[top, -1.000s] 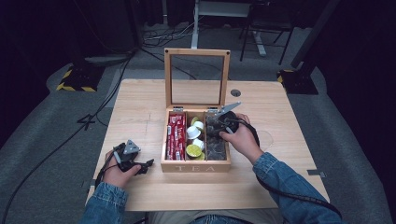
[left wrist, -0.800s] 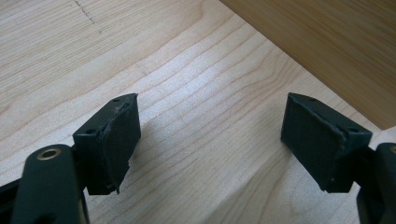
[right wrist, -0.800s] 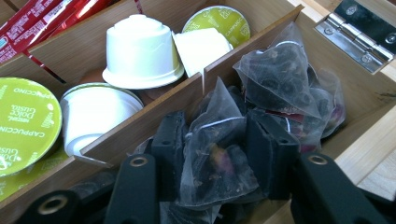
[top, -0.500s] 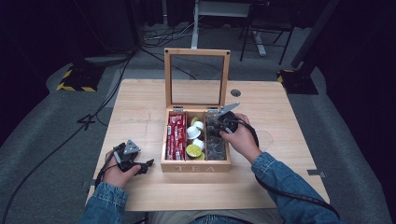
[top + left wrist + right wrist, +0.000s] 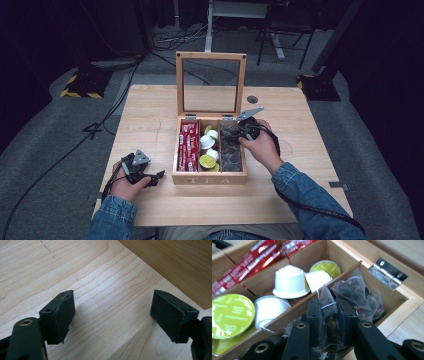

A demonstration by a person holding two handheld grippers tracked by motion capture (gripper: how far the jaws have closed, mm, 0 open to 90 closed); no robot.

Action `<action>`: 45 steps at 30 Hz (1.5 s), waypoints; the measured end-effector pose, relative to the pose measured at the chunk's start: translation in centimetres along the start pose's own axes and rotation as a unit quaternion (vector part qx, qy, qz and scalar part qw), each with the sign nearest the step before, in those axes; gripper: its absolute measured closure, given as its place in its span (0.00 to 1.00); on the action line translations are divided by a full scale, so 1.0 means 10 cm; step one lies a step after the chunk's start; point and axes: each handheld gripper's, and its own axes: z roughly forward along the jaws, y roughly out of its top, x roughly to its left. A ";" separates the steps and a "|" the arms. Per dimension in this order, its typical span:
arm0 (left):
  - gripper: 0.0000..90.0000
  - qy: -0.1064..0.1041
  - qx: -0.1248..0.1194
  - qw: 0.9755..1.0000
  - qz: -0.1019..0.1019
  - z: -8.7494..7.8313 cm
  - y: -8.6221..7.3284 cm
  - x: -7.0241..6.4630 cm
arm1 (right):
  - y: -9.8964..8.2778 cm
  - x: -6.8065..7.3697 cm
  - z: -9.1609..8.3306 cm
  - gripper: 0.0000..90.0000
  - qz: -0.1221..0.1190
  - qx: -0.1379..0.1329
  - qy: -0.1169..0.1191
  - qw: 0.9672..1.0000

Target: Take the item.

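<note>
Right gripper (image 5: pixel 328 322) clamped on a tea bag (image 5: pixel 327 315) in the wooden tea box (image 5: pixel 210 178).

The bag's lower part is hidden between the pads, in the box's right compartment. The box stands lid-up on a pale wooden table (image 5: pixel 150 120) in a dark room. Left gripper (image 5: pixel 112 317) rests with its pads apart, holding nothing, over bare tabletop.

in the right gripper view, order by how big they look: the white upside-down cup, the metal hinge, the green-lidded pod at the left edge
1. Green-lidded pod, though it lies closer to the camera, which flatters it.
2. White upside-down cup, not far behind; the gap between these two is unsure.
3. Metal hinge, clearly the smallest.
</note>
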 end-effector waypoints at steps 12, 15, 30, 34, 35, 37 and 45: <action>0.21 -0.002 -0.001 1.000 0.005 0.01 0.01 0.01 | 0.05 0.01 -0.22 0.82 0.011 -0.050 0.016 0.999; 0.21 -0.005 0.002 1.000 0.006 0.02 0.02 0.03 | 0.05 0.01 -0.30 0.82 0.015 -0.063 0.019 0.998; 0.20 -0.005 0.000 1.000 0.008 0.03 0.03 0.04 | 0.03 0.03 -0.84 0.82 0.005 -0.106 0.012 0.994; 0.20 -0.004 0.000 1.000 0.008 0.03 0.03 0.04 | -0.01 0.02 -0.95 0.82 0.006 -0.110 0.005 0.994; 0.20 -0.004 0.000 1.000 0.008 0.03 0.03 0.04 | -0.03 0.01 -0.99 0.82 0.007 -0.111 0.003 0.994; 0.20 -0.005 0.002 1.000 0.004 0.03 0.03 0.04 | -0.05 0.00 -1.04 0.82 0.007 -0.112 -0.001 0.994; 0.20 -0.005 0.002 1.000 0.007 0.04 0.04 0.06 | -0.17 -0.04 -1.27 0.82 0.004 -0.114 -0.026 0.993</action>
